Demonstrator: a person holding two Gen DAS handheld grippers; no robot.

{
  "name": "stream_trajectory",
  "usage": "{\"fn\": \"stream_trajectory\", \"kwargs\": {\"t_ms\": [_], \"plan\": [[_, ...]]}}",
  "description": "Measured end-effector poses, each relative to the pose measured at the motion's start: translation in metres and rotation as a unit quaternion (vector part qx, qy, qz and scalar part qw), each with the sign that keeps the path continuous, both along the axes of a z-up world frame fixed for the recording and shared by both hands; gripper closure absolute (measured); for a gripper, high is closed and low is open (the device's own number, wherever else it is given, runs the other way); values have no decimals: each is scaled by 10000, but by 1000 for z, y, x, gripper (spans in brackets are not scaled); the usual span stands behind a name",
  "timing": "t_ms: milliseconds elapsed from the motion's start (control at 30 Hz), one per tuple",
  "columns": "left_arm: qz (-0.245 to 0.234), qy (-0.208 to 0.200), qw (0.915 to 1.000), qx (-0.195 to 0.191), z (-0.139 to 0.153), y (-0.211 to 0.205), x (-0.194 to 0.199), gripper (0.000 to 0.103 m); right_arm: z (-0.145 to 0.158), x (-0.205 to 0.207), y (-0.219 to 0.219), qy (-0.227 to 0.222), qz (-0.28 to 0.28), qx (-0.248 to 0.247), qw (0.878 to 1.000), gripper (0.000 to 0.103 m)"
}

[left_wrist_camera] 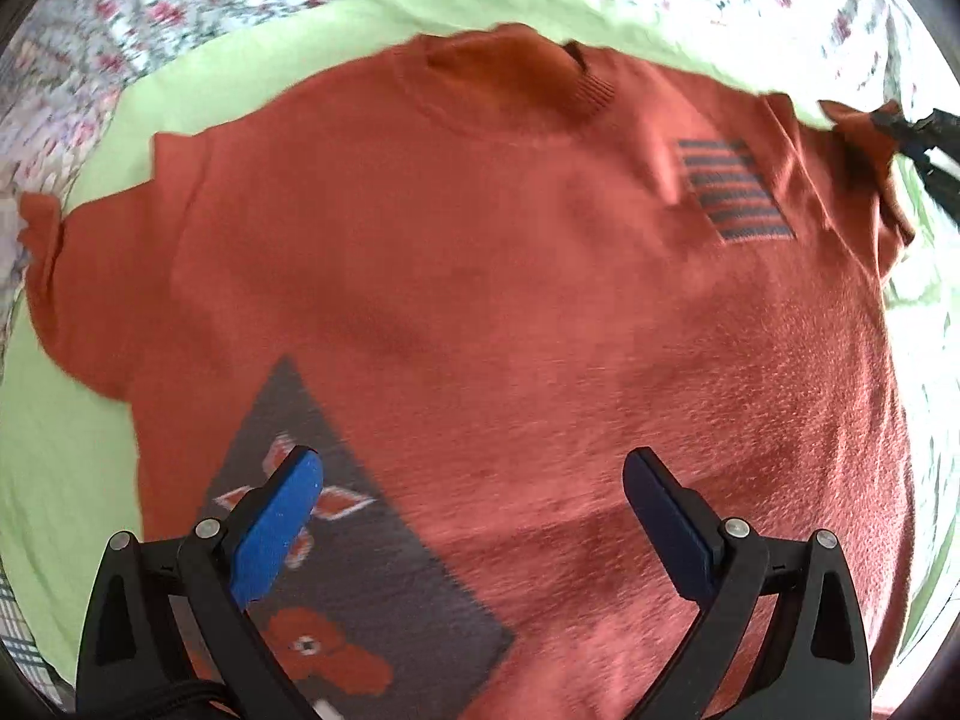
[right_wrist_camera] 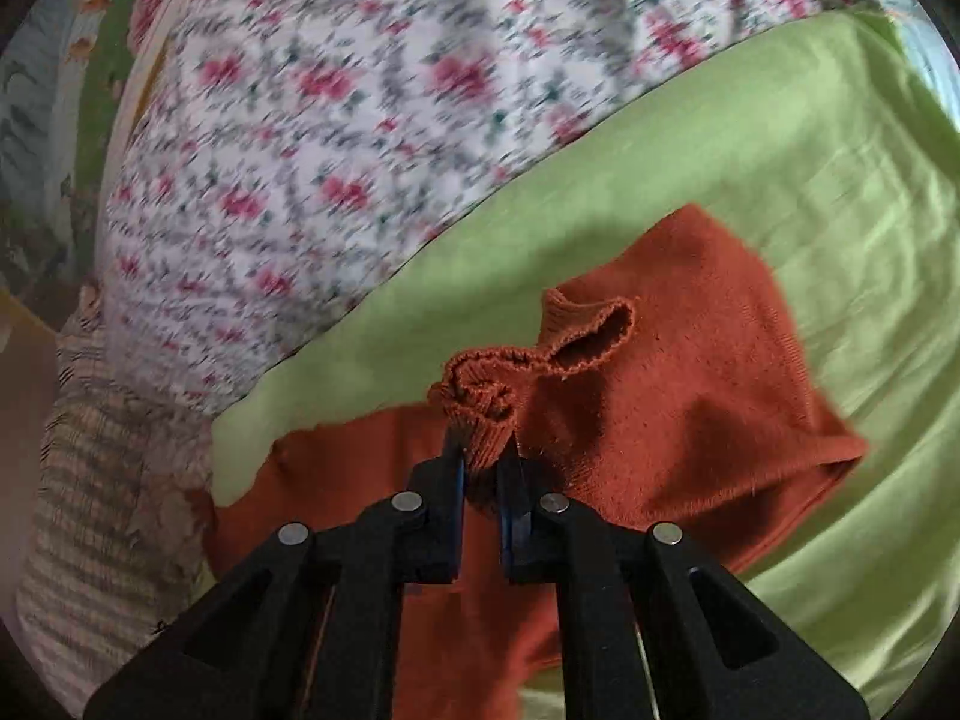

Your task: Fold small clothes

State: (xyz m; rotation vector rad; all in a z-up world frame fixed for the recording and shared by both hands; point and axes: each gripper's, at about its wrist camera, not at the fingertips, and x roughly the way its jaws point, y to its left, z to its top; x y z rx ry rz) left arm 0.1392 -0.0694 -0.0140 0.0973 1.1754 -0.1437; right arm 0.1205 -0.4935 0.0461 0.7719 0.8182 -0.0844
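Note:
A rust-orange knitted sweater point(left_wrist_camera: 480, 276) lies front up on a light green cloth point(left_wrist_camera: 66, 462), collar at the far side. It bears a grey striped patch point(left_wrist_camera: 735, 189) and a dark patterned panel point(left_wrist_camera: 360, 558). My left gripper point(left_wrist_camera: 471, 474) hovers open over the lower front, with nothing between its blue pads point(left_wrist_camera: 282, 522). In the right wrist view my right gripper point(right_wrist_camera: 483, 450) is shut on the bunched ribbed cuff point(right_wrist_camera: 480, 402) of the sleeve point(right_wrist_camera: 690, 378), lifted off the cloth. The left wrist view shows that gripper point(left_wrist_camera: 888, 123) at the far right holding the sleeve end.
A white bedcover with red flowers point(right_wrist_camera: 336, 138) lies beyond the green cloth point(right_wrist_camera: 828, 192). A striped beige fabric point(right_wrist_camera: 102, 480) sits at the left in the right wrist view. Green cloth shows on both sides of the sweater.

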Motion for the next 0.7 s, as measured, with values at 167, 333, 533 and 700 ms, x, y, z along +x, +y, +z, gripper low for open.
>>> {"fn": "stream_trajectory", "kwargs": {"t_ms": [167, 333, 533, 700], "plan": [[274, -124, 9995, -138, 7, 42, -11, 2, -23, 37, 109, -25, 788, 765, 9939, 93], [634, -115, 9972, -390, 9, 87, -20, 2, -43, 78, 211, 86, 1626, 1139, 9801, 93], [742, -154, 9956, -549, 4, 107, -20, 2, -88, 112, 294, 494, 2220, 1508, 9621, 93], [681, -84, 9950, -731, -7, 106, -2, 2, -111, 118, 327, 742, 2576, 1641, 9493, 88]]}}
